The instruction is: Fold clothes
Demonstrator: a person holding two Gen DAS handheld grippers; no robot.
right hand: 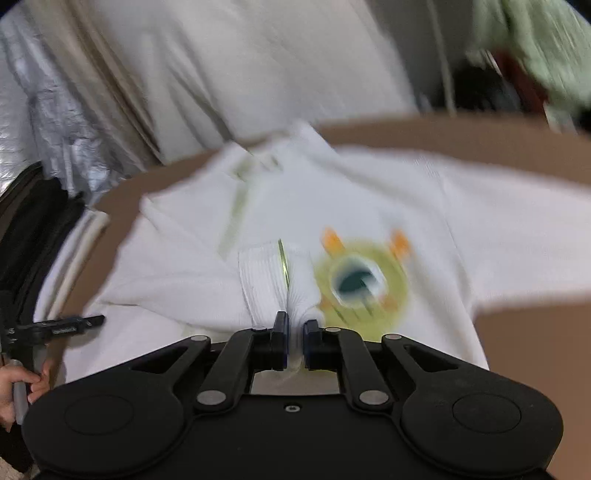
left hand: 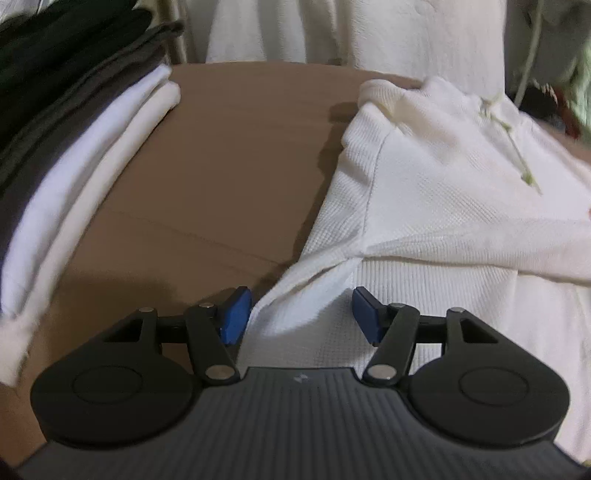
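Observation:
A white waffle-knit hoodie (left hand: 436, 192) lies on the brown table (left hand: 229, 155), with a green drawstring near its neck. My left gripper (left hand: 301, 314) is open just above the hoodie's left edge, blue pads apart, holding nothing. In the right wrist view the hoodie (right hand: 369, 192) shows a round green and orange print (right hand: 360, 284). My right gripper (right hand: 294, 334) is shut on the ribbed sleeve cuff (right hand: 266, 280), held over the chest beside the print. The left gripper (right hand: 62, 325) shows at the left edge.
A stack of folded clothes, white below and dark grey and black above (left hand: 74, 155), sits at the table's left side. White fabric (left hand: 351, 29) hangs behind the table. Green cloth (right hand: 532, 44) lies at the far right.

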